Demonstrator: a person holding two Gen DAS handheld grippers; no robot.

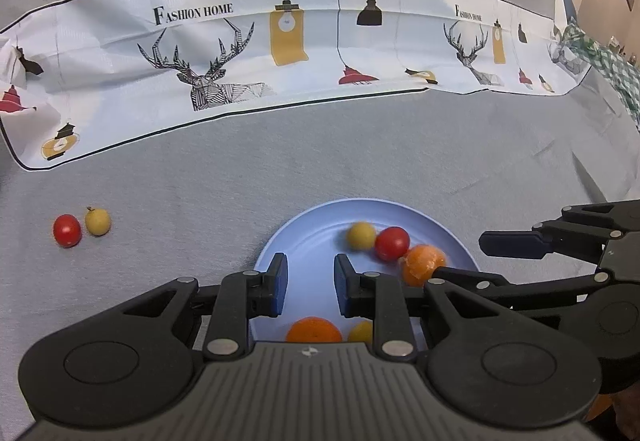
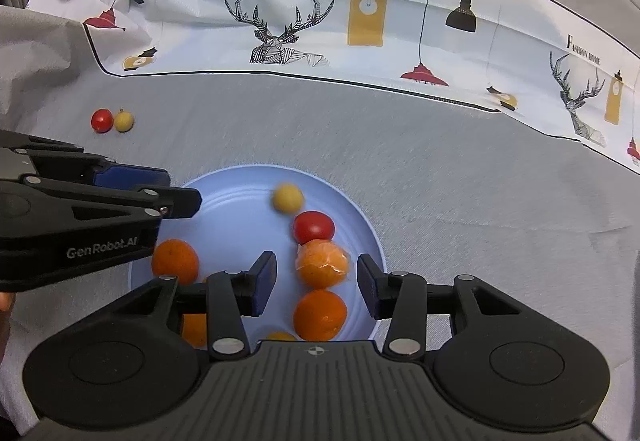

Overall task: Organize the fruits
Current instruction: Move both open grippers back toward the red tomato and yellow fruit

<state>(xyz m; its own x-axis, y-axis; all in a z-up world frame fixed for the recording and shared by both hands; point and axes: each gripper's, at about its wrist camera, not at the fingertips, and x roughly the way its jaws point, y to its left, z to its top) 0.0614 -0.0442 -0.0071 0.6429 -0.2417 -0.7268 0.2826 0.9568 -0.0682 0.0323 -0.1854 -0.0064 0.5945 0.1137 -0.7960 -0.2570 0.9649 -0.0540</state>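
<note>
A light blue plate (image 1: pixel 304 225) (image 2: pixel 240 177) holds several fruits: a blurred yellow one (image 2: pixel 287 197), a red tomato (image 2: pixel 314 227), a peeled tangerine (image 2: pixel 323 265) and whole oranges (image 2: pixel 320 315). My right gripper (image 2: pixel 316 283) hangs over the plate, open, with the peeled tangerine between its fingers and a gap on each side. My left gripper (image 1: pixel 310 283) is open over the plate's left part, only bare plate between its blue pads. On the cloth to the far left lie a red tomato (image 1: pixel 67 230) and a yellow fruit (image 1: pixel 98 221), side by side.
A grey cloth (image 1: pixel 400 145) covers the table. A white printed sheet with deer and lamps (image 1: pixel 240 53) lies across the back. A green checked cloth (image 1: pixel 608 69) sits at the far right. My right gripper (image 1: pixel 460 257) reaches in from the right in the left wrist view.
</note>
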